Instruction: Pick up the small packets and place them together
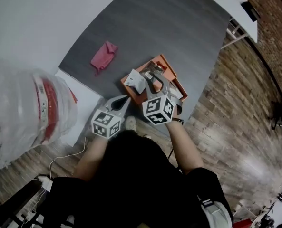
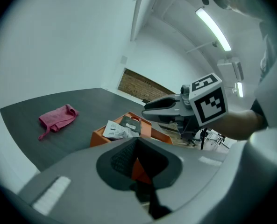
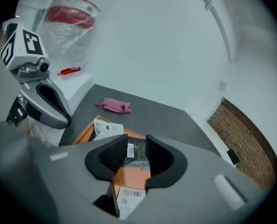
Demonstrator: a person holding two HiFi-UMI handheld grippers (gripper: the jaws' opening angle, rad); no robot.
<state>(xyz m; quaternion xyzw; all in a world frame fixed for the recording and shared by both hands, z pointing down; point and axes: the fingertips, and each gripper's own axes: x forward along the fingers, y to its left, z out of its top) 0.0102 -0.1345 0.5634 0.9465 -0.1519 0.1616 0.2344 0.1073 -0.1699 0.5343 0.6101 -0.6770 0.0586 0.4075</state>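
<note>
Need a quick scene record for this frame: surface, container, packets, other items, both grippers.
surface: dark grey table
container: orange tray, near the table's edge
packets: white packet and dark packet, both in the tray
other: pink cloth on the table, apart from the tray
left gripper: jaws apart, empty, near the tray
right gripper: jaws apart over the tray, dark packet in line between them, no grip seen
</note>
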